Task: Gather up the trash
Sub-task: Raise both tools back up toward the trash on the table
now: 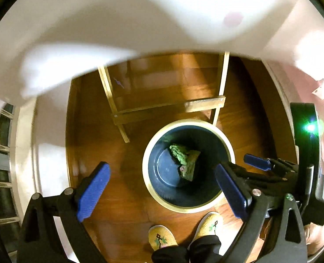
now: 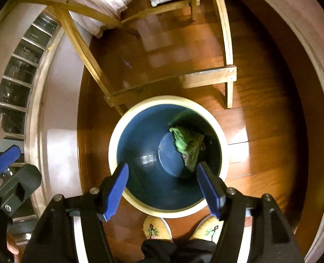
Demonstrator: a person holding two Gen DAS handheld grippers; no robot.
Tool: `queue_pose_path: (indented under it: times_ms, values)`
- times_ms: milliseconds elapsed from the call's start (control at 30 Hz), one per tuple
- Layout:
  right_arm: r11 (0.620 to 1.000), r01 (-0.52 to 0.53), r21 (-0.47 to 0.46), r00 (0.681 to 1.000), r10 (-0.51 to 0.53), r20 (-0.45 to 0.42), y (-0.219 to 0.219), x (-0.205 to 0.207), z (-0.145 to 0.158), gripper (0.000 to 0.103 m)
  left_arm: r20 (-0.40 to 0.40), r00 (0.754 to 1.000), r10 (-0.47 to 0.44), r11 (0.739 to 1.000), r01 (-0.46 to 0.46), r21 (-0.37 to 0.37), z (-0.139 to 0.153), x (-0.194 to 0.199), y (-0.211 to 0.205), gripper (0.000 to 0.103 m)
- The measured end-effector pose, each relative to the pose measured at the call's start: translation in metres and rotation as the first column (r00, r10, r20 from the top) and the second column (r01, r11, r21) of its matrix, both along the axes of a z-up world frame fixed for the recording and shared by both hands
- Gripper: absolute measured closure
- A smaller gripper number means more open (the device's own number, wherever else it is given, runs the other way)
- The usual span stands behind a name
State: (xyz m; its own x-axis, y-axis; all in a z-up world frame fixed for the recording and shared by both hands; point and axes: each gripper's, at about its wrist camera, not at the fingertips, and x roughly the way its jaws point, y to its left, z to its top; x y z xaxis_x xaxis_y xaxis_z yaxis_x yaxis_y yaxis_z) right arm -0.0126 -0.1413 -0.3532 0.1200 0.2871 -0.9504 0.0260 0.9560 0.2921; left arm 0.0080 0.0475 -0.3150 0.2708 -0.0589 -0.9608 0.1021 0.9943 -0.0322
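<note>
A round bin with a cream rim (image 1: 145, 166) and a dark blue inside stands on the wooden floor. A crumpled green piece of trash (image 1: 185, 160) lies at its bottom, towards the right wall. My left gripper (image 1: 162, 191) hangs open above the bin, nothing between its blue pads. In the right wrist view the same bin rim (image 2: 112, 146) and green trash (image 2: 188, 145) lie straight below my right gripper (image 2: 163, 190), which is open and empty too. Each gripper shows at the edge of the other's view.
A light wooden frame (image 2: 205, 77) stands just behind the bin, with a white cloth (image 2: 96, 2) over it. A blurred white surface (image 1: 140, 17) fills the top of the left wrist view. A person's yellow slippers (image 2: 157, 228) stand at the bin's near side.
</note>
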Motion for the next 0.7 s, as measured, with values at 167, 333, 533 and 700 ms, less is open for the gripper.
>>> queue_pose_path:
  times_ms: [167, 333, 533, 700]
  values:
    - [0.999, 0.036, 0.000, 0.999, -0.036, 0.032, -0.009, -0.005, 0.042, 0.038, 0.024, 1.000, -0.015, 1.000, 0.014, 0.010, 0.045, -0.003, 0.001, 0.007]
    - [0.998, 0.061, 0.004, 0.996, -0.061, 0.061, -0.016, -0.013, 0.104, 0.038, 0.061, 0.997, -0.039, 0.999, 0.039, 0.009, 0.115, -0.004, 0.002, 0.007]
    - [0.995, 0.096, 0.027, 0.989, -0.099, 0.111, -0.020, -0.031, 0.189, 0.038, 0.123, 0.988, -0.090, 0.996, 0.089, 0.013, 0.200, -0.006, -0.002, 0.007]
    - [0.991, 0.122, 0.050, 0.975, -0.129, 0.183, -0.020, -0.043, 0.260, 0.038, 0.155, 0.982, -0.108, 0.994, 0.108, 0.007, 0.259, -0.005, -0.004, 0.007]
